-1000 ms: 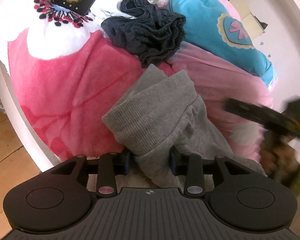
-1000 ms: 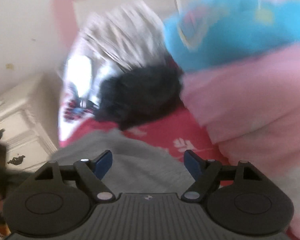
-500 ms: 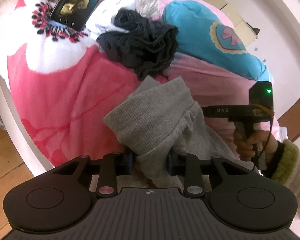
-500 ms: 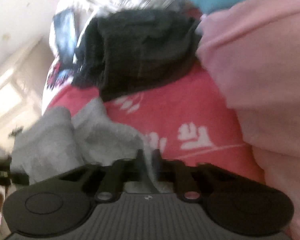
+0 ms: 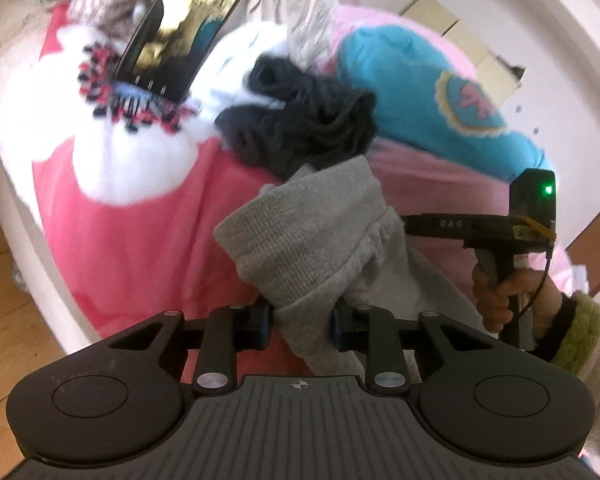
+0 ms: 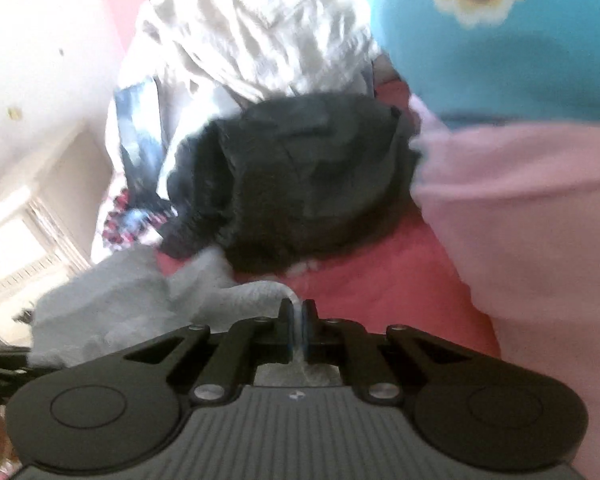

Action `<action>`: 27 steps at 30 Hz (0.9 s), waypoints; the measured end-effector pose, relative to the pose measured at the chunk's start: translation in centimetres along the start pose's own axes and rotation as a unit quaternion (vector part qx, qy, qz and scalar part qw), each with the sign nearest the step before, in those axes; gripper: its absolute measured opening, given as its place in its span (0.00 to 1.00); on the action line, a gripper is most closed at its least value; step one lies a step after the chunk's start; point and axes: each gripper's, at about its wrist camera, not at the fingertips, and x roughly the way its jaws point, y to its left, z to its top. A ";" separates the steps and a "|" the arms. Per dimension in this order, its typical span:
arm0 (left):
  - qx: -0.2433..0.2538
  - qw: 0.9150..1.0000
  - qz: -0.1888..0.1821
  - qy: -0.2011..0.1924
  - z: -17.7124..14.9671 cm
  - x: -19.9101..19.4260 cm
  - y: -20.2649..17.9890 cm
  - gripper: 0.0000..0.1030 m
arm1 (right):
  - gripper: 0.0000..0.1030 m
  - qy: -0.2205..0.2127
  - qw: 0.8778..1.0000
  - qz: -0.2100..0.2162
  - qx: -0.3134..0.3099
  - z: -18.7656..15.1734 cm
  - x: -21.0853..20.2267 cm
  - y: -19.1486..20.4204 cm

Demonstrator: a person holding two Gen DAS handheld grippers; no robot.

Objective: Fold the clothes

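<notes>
You had the grey garment (image 5: 312, 240) pinched at two places, and the newer of the two grips was the right one. A second before, your right gripper (image 6: 298, 322) stood wide over the grey cloth with nothing between its pads; it had since dropped onto the cloth and closed almost fully, and a thin edge of grey fabric showed between the blue pads (image 6: 288, 320). Your left gripper (image 5: 300, 320) had narrowed a little over the same second and sat clamped on a thick bunch of the garment just below its ribbed cuff. In the left view your right hand (image 5: 508, 296) had come in from the side, so the right gripper's tip now met the garment's far side, where earlier it was only a blur off to the right. The garment itself lay bunched on the red and white blanket (image 5: 140, 240) near the bed's edge, just in front of a dark garment (image 6: 300, 176), with a blue cushion (image 5: 420, 92) and a tablet (image 5: 180, 36) further back. With both ends gripped, you looked ready to lift and spread the piece flat; no fold seemed begun yet. The right grip looked shallow, on an edge only, so I judged it the one more likely to slip once you pulled the cloth taut.
</notes>
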 end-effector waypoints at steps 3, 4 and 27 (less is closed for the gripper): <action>-0.013 1.000 -0.004 0.014 0.2 0.2 0.5 0.30 | 0.10 0.029 0.999 -0.024 -0.017 -1.2 1.9 0.1; -0.016 1.000 -0.005 0.018 0.4 0.2 0.6 0.31 | 0.12 0.027 0.999 -0.025 -0.014 -1.3 1.9 0.2; -0.022 1.000 0.001 0.019 0.5 -0.8 -0.2 0.35 | 0.09 -0.020 0.997 -0.031 -0.064 -4.3 -4.9 8.0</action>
